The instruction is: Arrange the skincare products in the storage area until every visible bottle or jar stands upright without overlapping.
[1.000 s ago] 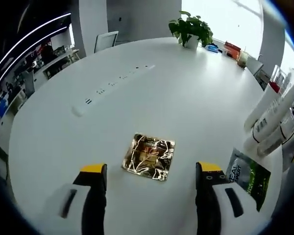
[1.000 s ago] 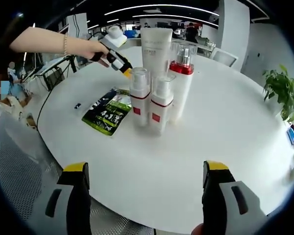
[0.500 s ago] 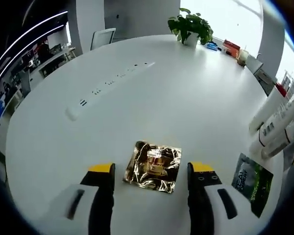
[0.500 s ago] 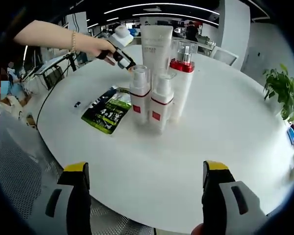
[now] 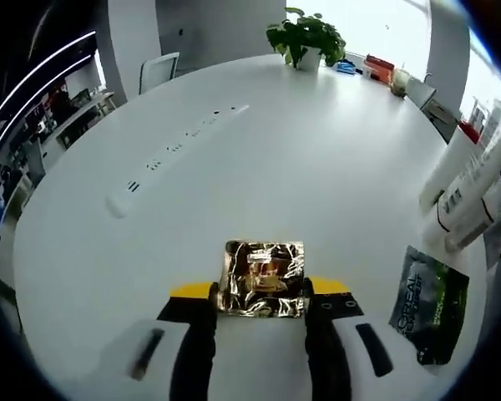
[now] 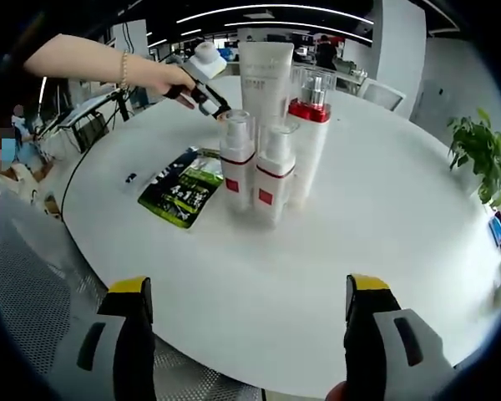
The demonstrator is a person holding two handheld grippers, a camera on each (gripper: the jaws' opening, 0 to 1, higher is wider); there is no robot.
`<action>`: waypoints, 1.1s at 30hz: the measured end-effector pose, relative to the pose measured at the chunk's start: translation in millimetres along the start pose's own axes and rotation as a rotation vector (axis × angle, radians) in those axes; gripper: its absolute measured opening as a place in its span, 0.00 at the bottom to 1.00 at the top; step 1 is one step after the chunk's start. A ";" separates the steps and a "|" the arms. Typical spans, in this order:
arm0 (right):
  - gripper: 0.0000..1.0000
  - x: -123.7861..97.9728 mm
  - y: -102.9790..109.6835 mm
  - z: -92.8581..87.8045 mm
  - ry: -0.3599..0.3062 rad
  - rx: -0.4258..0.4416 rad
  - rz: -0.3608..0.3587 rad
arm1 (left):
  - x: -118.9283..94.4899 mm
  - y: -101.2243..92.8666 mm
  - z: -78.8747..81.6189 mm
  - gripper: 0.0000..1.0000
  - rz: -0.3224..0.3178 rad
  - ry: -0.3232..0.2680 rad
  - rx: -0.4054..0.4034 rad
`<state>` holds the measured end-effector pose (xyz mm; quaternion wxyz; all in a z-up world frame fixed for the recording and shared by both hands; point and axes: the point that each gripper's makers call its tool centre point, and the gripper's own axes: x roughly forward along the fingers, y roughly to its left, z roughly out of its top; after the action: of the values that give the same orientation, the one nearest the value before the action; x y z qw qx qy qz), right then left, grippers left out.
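A crinkled gold foil sachet (image 5: 263, 277) lies flat on the round white table (image 5: 317, 167). My left gripper (image 5: 260, 291) is shut on it, one jaw against each side edge. A green sachet (image 5: 430, 305) lies to its right, beside white bottles (image 5: 472, 180) at the view's edge. In the right gripper view a tall white tube (image 6: 265, 79), a red-collared pump bottle (image 6: 311, 142) and two small white bottles (image 6: 237, 163) (image 6: 275, 175) stand upright in a cluster, the green sachet (image 6: 182, 190) flat beside them. My right gripper (image 6: 249, 288) hangs open near the table edge, holding nothing.
A white power strip (image 5: 171, 154) runs across the table's far left. A potted plant (image 5: 305, 38) stands at the far edge with small items (image 5: 380, 68) beside it. A person's hand (image 6: 163, 79) holds the left gripper beyond the bottles. Chairs (image 5: 157, 71) ring the table.
My left gripper has moved forward over the gold sachet and its jaws have come together onto the sachet's sides. The right gripper and the bottles have stayed put.
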<state>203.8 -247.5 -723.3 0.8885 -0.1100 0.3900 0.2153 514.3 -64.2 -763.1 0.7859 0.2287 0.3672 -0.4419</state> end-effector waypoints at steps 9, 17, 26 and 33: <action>0.95 -0.5 -0.5 1.3 -0.006 -0.002 -0.004 | -9.9 -6.1 1.8 0.39 0.009 0.001 -0.006; 0.95 -0.5 -0.2 2.3 -0.011 -0.008 -0.003 | -18.0 3.3 3.5 0.39 0.019 -0.016 -0.013; 0.95 -1.0 -0.2 4.5 -0.020 -0.021 -0.003 | -38.4 -8.4 5.8 0.38 0.034 -0.025 -0.024; 0.95 -1.7 0.3 6.0 -0.028 -0.026 -0.002 | -54.5 -11.0 2.3 0.37 0.054 -0.035 -0.034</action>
<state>206.5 -245.6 -718.1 0.8925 -0.1188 0.3748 0.2208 487.2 -42.6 -719.6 0.8075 0.2172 0.3547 -0.4183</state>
